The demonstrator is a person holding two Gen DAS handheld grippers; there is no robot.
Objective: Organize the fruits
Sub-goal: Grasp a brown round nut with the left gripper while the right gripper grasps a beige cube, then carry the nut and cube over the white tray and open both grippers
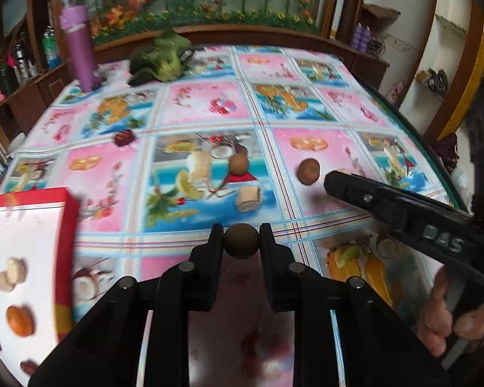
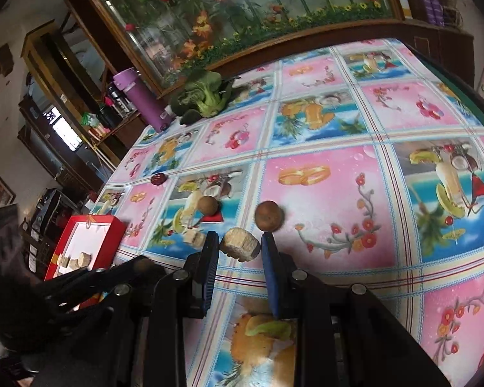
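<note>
My left gripper [image 1: 241, 242] is shut on a round brown fruit [image 1: 241, 240], held just above the fruit-print tablecloth. Left of it sits a red box [image 1: 68, 225] with beige chunks [image 1: 11, 274], an orange fruit [image 1: 20, 320] and dark dates inside. My right gripper [image 2: 240, 246] is shut on a beige fruit chunk [image 2: 240, 245]; it also reaches in from the right in the left wrist view [image 1: 334, 182]. On the cloth lie two brown round fruits [image 2: 208, 205] [image 2: 269, 215], another beige chunk [image 2: 193, 236] and a red date [image 2: 158, 179].
A purple bottle [image 1: 79, 48] and a leafy green vegetable [image 1: 163, 58] stand at the table's far side, in front of a wooden cabinet with a glass panel. The table edge [image 1: 435, 161] curves down the right. A hand [image 1: 442, 316] grips the right tool.
</note>
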